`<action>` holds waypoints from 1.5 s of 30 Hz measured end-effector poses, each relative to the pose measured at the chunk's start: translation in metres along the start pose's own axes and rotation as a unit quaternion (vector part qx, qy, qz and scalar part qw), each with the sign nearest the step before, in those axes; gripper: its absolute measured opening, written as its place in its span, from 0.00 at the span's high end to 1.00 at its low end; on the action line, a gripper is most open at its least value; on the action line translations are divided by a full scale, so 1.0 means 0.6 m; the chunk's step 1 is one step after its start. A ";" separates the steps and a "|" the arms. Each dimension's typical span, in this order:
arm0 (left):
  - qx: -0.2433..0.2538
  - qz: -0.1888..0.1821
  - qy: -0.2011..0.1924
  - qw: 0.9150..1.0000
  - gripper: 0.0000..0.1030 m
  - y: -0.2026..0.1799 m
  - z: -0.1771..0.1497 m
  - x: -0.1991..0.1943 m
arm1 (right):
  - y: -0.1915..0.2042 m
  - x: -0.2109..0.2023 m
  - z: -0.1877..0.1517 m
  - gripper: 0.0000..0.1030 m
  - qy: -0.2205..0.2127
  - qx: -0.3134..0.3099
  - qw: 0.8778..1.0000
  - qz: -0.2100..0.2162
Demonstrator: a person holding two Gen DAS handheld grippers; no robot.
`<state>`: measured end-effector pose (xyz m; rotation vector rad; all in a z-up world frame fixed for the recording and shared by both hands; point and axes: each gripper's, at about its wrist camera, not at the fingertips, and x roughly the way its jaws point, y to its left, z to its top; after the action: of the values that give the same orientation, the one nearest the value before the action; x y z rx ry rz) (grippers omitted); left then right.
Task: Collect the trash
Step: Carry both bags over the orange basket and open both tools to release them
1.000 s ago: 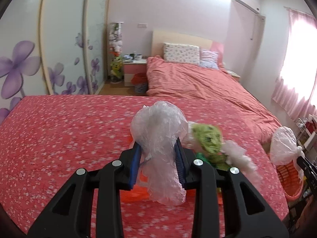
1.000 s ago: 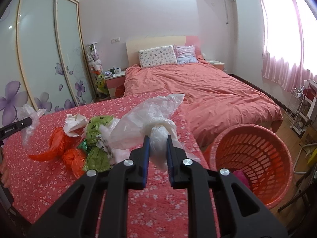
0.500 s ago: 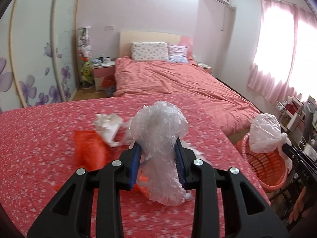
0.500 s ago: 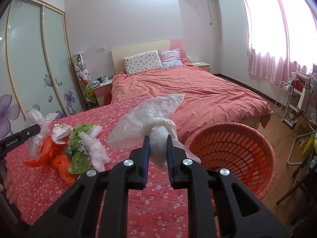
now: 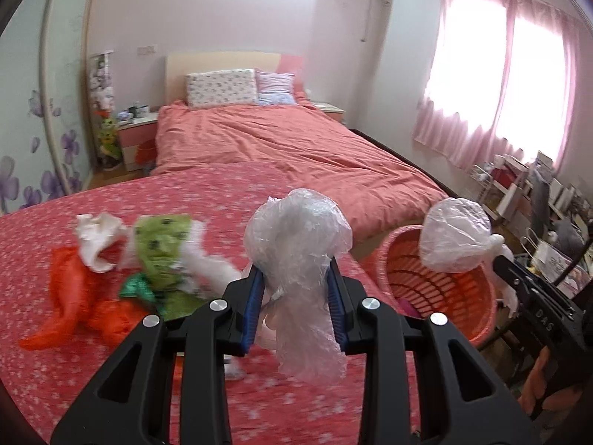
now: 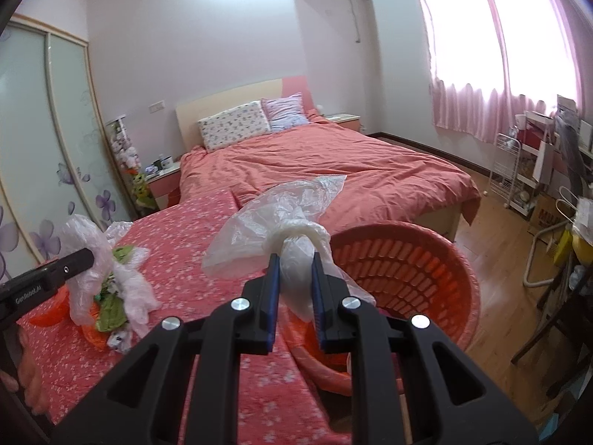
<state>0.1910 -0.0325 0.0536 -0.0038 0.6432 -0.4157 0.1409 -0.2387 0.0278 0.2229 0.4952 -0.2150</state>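
My left gripper (image 5: 295,278) is shut on a crumpled clear plastic bag (image 5: 298,237), held above the red floral bedspread (image 5: 111,363). The right gripper (image 6: 294,264) is shut on another clear plastic bag (image 6: 274,222), held at the near rim of the orange laundry basket (image 6: 415,270). From the left wrist view that second bag (image 5: 454,235) hangs over the basket (image 5: 441,289), which stands on the floor beside the bed. A heap of loose trash lies on the bedspread: orange bags (image 5: 74,296), a green wrapper (image 5: 161,248) and white crumpled paper (image 5: 98,237).
Behind stands a made bed with a salmon duvet (image 6: 333,170) and two pillows (image 6: 235,126). A bedside table (image 5: 135,133) and sliding wardrobe doors (image 6: 48,141) are at the left. A white wire rack (image 6: 519,170), a chair and clutter fill the right side on the wooden floor.
Both grippers have swung right with their bags still gripped. The basket has come nearer in both views, and the trash heap has slid to the left.
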 end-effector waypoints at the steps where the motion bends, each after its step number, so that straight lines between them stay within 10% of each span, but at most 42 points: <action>1: 0.002 -0.007 0.002 1.000 0.68 -0.011 -0.001 0.004 | -0.010 0.000 0.000 0.84 0.000 0.005 1.000 -0.004; 37: 0.042 -0.142 0.077 0.986 0.68 -0.248 -0.028 0.173 | -0.210 0.101 -0.001 0.80 0.002 0.108 0.992 -0.059; 45: 0.029 -0.119 0.099 0.988 0.44 -0.227 -0.041 0.196 | -0.221 0.125 -0.013 0.64 0.014 0.115 0.992 -0.058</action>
<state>0.2103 -0.1988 -0.0167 0.0166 0.8299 -0.6710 0.1674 -0.3743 -0.0369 0.4230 0.5120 -0.3846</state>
